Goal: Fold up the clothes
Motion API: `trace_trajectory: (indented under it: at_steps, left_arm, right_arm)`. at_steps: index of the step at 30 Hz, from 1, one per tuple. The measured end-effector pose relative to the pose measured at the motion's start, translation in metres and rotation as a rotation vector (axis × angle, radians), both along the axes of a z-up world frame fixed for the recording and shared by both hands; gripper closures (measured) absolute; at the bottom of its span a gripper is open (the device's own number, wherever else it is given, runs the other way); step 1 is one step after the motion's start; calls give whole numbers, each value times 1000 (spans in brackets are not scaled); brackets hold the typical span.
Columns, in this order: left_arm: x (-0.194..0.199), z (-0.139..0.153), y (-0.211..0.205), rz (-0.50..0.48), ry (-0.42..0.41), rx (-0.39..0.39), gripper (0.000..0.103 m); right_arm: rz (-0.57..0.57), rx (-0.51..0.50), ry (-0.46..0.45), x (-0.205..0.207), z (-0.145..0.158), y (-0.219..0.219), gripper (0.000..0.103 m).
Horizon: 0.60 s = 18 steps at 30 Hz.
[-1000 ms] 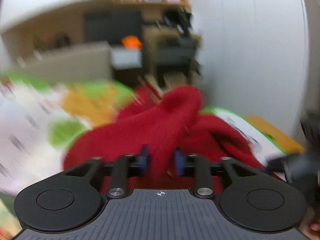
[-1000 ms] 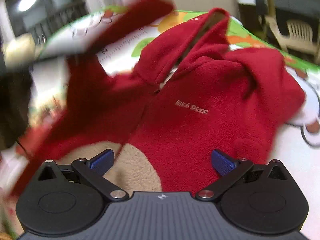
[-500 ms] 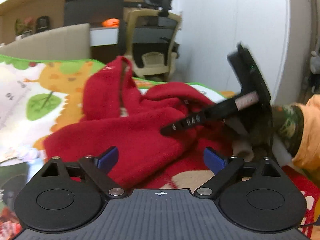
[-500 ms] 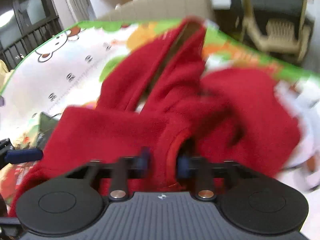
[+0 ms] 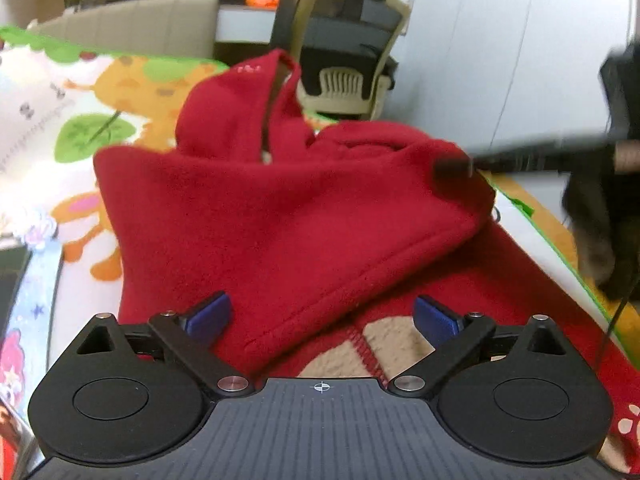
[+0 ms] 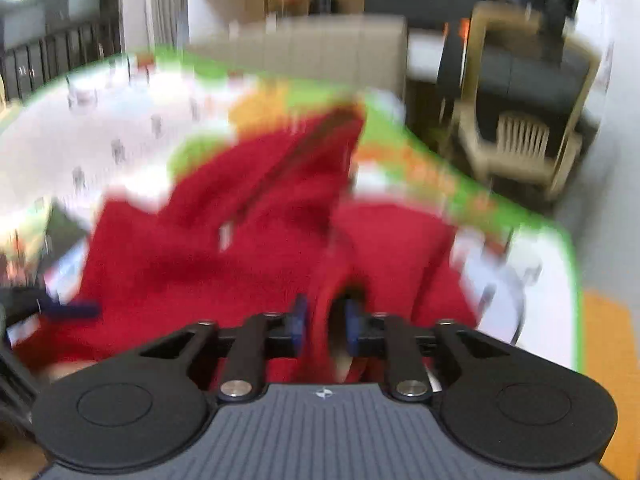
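A red fleece hoodie [image 5: 288, 216] lies on a colourful play mat [image 5: 92, 120], one sleeve folded across its body and the hood standing up at the back. My left gripper [image 5: 322, 316] hangs open just above the near hem, nothing between its blue pads [image 5: 210, 314]. The right gripper [image 6: 323, 322] is shut on a fold of the red hoodie [image 6: 224, 256], cloth bunched between its pads. That view is blurred by motion. In the left wrist view the right gripper [image 5: 456, 168] reaches in from the right and holds the hoodie's right shoulder.
A beige office chair [image 5: 348, 60] stands behind the mat's far edge [image 5: 168, 66], with a white wall [image 5: 500, 48] to its right. A low beige panel [image 5: 132, 28] runs along the back left. The mat's right edge [image 5: 560, 248] borders an orange floor.
My left gripper let go of the hoodie and opened. The right gripper shut on a fold of it and is lifting it up and to the right.
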<state>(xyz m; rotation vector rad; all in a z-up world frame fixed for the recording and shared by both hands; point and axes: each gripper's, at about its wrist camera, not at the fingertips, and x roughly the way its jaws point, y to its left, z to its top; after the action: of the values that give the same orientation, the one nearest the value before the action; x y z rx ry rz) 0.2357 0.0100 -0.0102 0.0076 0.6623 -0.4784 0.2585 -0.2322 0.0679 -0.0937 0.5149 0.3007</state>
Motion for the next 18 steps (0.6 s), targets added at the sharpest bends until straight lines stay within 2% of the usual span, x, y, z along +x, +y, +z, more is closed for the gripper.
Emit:
trace_trajectory:
  at_steps: [1, 2, 4, 7, 8, 9, 10, 11, 16, 18]
  left_arm:
    - [0, 0, -1, -1, -2, 5, 1]
    - [0, -1, -2, 0, -4, 10, 1]
    - [-1, -1, -3, 0, -8, 19, 0]
    - [-2, 0, -3, 1, -16, 29, 0]
    - [-3, -1, -4, 0, -16, 32, 0]
    - [-3, -1, -3, -4, -14, 32, 0]
    - [-2, -1, -2, -10, -11, 33, 0]
    - [-2, 0, 0, -12, -9, 24, 0]
    - [1, -2, 13, 3, 8, -49, 0]
    - [2, -2, 15, 18, 7, -57, 0]
  right_arm:
    - [-21, -10, -32, 9, 9, 2, 41]
    - [-26, -30, -22, 23, 12, 5, 30]
    - [-27, -68, 23, 55, 12, 13, 25]
    - [-39, -161, 113, 101, -16, 25, 25]
    - [-55, -197, 127, 110, -28, 26, 33]
    - [-70, -233, 141, 119, -39, 28, 45]
    - [-85, -267, 154, 128, -50, 28, 74]
    - [-117, -220, 138, 115, -45, 11, 91]
    - [-274, 14, 61, 48, -22, -73, 91]
    - [-335, 108, 30, 22, -12, -107, 92]
